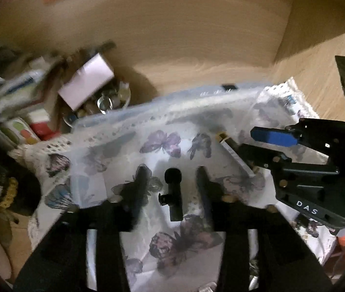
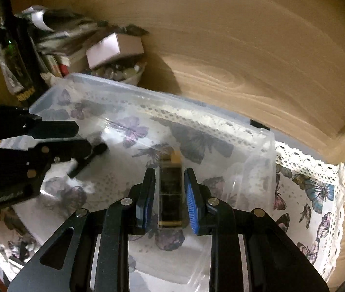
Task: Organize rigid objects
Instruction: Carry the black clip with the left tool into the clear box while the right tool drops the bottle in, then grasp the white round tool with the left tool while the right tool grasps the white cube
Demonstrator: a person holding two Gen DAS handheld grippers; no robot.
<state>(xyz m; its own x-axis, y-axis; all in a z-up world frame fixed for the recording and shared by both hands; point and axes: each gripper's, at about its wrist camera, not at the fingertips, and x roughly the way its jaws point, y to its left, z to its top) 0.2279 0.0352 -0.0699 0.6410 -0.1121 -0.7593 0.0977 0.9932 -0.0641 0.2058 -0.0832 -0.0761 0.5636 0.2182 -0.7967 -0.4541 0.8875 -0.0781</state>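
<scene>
A clear plastic bin [image 1: 221, 92] [image 2: 148, 92] stands on a butterfly-print cloth inside a wooden cabinet. My left gripper [image 1: 171, 172] is open over the bin, with a small black T-shaped part [image 1: 173, 194] lying between its fingers, untouched. The part also shows in the right wrist view [image 2: 89, 157]. My right gripper [image 2: 168, 177] is open, its blue-padded fingers on either side of a dark rectangular bottle with gold trim [image 2: 171, 192] that lies in the bin. In the left wrist view the right gripper [image 1: 248, 143] sits at the right, over that bottle [image 1: 233, 150].
A heap of boxes, a white carton [image 1: 87, 82] [image 2: 114, 48] and a bowl of small items [image 1: 109, 102] fills the back left corner. A dark tall box [image 2: 19, 73] stands at the left. The wooden back wall [image 1: 184, 36] and side wall [image 1: 318, 60] close in the space.
</scene>
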